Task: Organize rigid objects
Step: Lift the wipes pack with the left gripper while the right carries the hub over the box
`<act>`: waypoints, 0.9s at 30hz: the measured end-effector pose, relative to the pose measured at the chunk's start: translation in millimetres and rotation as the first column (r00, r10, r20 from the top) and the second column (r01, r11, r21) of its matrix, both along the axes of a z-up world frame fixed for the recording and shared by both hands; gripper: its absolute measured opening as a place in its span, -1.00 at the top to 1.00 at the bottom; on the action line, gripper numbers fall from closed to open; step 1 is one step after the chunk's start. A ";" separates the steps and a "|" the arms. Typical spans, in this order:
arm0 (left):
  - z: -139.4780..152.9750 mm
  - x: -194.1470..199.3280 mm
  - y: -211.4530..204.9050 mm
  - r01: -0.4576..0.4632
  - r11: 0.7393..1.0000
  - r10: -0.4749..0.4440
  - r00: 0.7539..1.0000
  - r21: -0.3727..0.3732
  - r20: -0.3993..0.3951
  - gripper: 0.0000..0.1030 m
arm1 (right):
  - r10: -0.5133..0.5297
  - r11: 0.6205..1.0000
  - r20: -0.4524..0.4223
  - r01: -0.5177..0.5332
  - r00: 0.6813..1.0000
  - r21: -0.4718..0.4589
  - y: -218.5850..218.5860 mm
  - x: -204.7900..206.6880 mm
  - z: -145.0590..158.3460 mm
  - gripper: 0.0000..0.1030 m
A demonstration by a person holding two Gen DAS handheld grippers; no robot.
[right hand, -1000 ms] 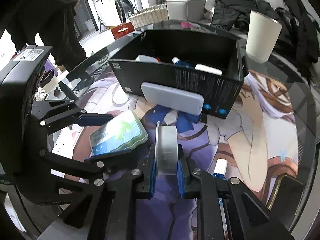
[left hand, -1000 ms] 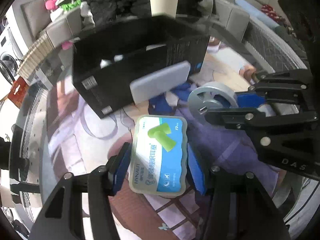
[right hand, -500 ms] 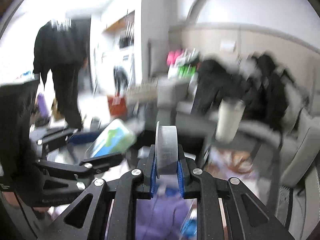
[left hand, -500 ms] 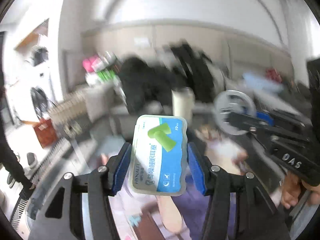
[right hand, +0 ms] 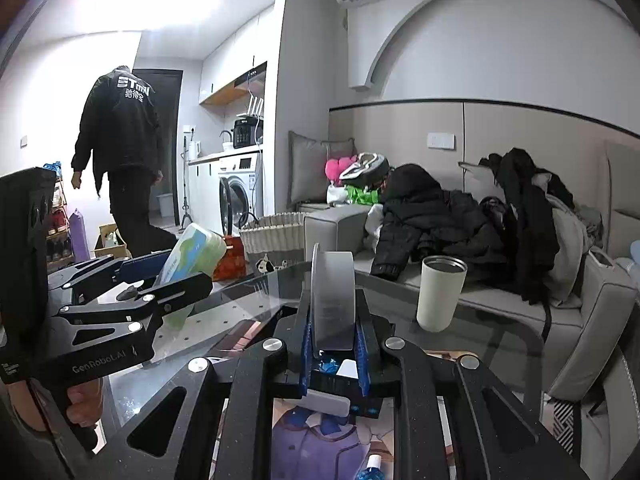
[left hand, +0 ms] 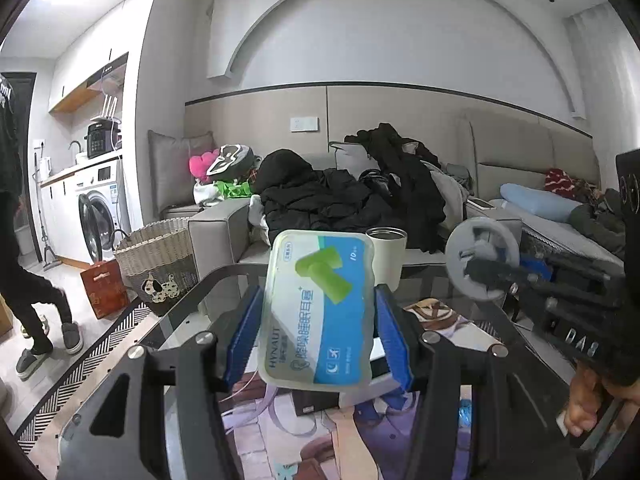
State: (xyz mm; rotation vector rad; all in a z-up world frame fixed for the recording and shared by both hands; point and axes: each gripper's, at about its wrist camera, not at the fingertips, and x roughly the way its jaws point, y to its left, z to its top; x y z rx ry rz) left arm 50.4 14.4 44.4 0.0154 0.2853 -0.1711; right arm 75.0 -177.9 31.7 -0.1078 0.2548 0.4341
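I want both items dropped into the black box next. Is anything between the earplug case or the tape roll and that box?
Nothing visible blocks either. The earplug case in the left hand-held gripper and the tape roll in the right hand-held gripper are held above the table; the black box shows low between the right fingers, mostly hidden.

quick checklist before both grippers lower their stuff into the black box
1. Left gripper grip on the green and blue earplug case: blue pads on both long sides, case tilted. Ok.
2. Right gripper grip on the grey round disc: clamped on edge, upright. Ok.
3. Black box in sight: only a sliver shows between the right fingers. Not ok.
4. Free room in the box: cannot tell.
5. Grippers apart from each other: gap visible in both views. Ok.
6. White cylindrical cup clear of the held items: stands off to the right. Ok.
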 end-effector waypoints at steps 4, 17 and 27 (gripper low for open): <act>-2.0 29.9 -1.2 -0.028 0.999 0.027 0.999 -0.022 -0.023 -0.07 | 0.021 1.000 -0.054 -0.021 0.998 -0.001 11.2 32.6 -2.9 0.67; -11.1 103.6 7.6 -0.117 0.986 0.109 0.991 -0.120 -0.074 -0.07 | -0.042 0.998 -0.047 0.044 0.998 0.043 42.1 111.9 9.6 0.67; -43.2 144.1 -2.1 -0.098 0.992 0.067 0.940 -0.076 -0.336 -0.07 | -0.079 0.997 -0.184 0.079 0.980 -0.009 40.7 146.4 -14.1 0.67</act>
